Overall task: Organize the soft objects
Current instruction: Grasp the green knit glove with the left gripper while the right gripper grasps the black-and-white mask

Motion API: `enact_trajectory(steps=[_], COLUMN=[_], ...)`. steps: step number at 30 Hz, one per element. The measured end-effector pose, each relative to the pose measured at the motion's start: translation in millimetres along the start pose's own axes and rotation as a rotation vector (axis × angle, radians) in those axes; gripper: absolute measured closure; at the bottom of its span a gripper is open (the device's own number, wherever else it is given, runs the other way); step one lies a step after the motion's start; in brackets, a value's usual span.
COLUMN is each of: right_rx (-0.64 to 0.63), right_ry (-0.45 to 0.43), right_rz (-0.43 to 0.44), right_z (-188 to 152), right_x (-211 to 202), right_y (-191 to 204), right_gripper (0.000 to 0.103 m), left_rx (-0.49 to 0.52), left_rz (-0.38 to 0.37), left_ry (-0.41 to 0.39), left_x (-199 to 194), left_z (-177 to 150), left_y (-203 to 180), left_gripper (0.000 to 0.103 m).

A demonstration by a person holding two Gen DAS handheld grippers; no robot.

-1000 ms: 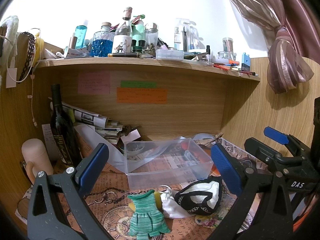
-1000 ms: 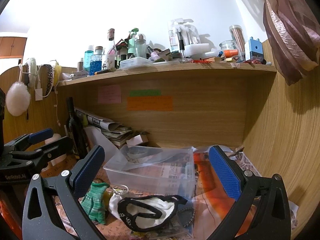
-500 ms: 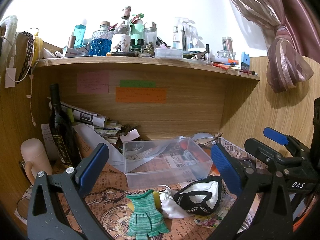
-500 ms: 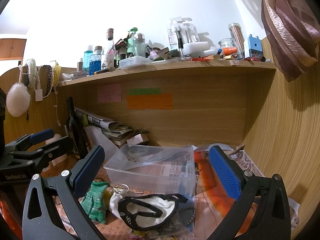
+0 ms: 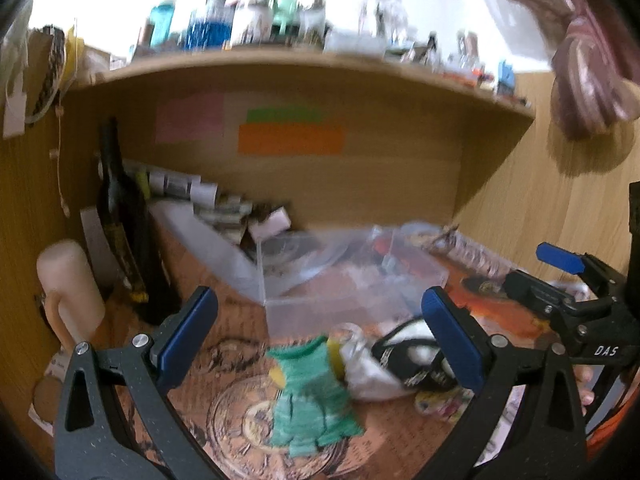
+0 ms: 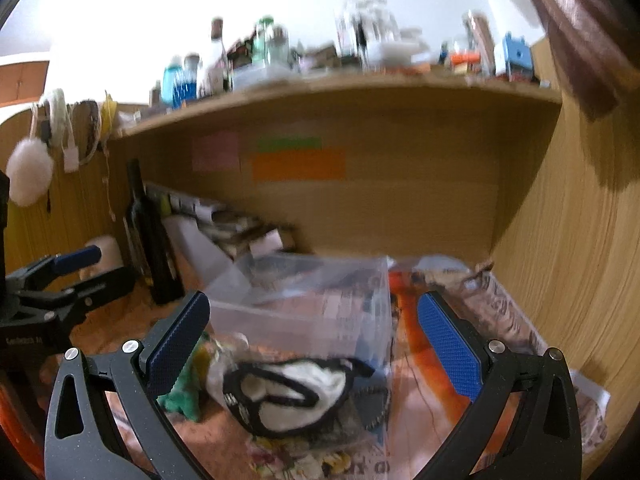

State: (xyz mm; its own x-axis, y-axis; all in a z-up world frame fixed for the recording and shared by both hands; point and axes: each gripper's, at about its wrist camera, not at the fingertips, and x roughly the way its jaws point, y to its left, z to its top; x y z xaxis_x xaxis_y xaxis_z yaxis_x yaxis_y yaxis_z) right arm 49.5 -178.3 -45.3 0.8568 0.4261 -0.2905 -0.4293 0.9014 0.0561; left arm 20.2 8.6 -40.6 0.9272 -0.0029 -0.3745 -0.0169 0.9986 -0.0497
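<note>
Left gripper (image 5: 320, 332): jaws spread wide, holding nothing; hangs above the desk mat, with the green sock between its blue pads (image 5: 188, 336) in the left wrist view.
Right gripper (image 6: 312, 344): jaws spread wide, holding nothing; black-and-white cloth lies between its pads (image 6: 448, 348) in its own view.
Sock (image 5: 310, 392): green knit, flat on the patterned mat (image 5: 200, 368), nearest the left gripper; a yellow item shows at its edges.
Cloth (image 6: 288, 392): white with black trim, bunched, just right of the sock; touching a crumpled white piece (image 5: 364, 372) between the two.
Floral scrap (image 5: 440, 404): small, by the cloth's near edge.
Bin (image 5: 344, 276): clear plastic, open top, just behind the soft pile; contents unclear through blur.
Bottle (image 5: 124, 224): dark, upright, left of the bin.
Cream cylinder (image 5: 70, 292): upright, at far left.
Papers (image 5: 192, 192): stacked behind the bottle, against the back panel.
Notes (image 5: 290, 138): pink, green, orange, stuck on the back panel.
Shelf (image 5: 304, 68): above, crowded with bottles and jars; blurred.
Curtain (image 5: 580, 80): tied, upper right.
</note>
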Motion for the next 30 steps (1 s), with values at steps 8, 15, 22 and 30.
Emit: enact_trajectory(steps=[8, 15, 22, 30], right_rx=[-0.003, -0.004, -0.024, 0.08], right_ry=[0.178, 0.299, 0.366, 0.392], right_rz=[0.022, 0.098, 0.13, 0.143], right_z=[-33.8, -58.7, -69.3, -63.6], right_x=[28.1, 48.8, 65.0, 83.6], right_y=[-2.3, 5.9, 15.1, -9.6], right_gripper=[0.0, 0.0, 0.0, 0.0], left_rx=[-0.019, -0.061, -0.061, -0.069], left_rz=[0.018, 0.009, 0.0, -0.057], left_ry=[0.175, 0.271, 0.337, 0.365], left_x=[32.3, 55.0, 70.9, 78.5], left_z=[-34.8, -57.0, -68.6, -74.2], left_y=[11.5, 17.2, 17.7, 17.8], left_gripper=[0.0, 0.0, 0.013, 0.035])
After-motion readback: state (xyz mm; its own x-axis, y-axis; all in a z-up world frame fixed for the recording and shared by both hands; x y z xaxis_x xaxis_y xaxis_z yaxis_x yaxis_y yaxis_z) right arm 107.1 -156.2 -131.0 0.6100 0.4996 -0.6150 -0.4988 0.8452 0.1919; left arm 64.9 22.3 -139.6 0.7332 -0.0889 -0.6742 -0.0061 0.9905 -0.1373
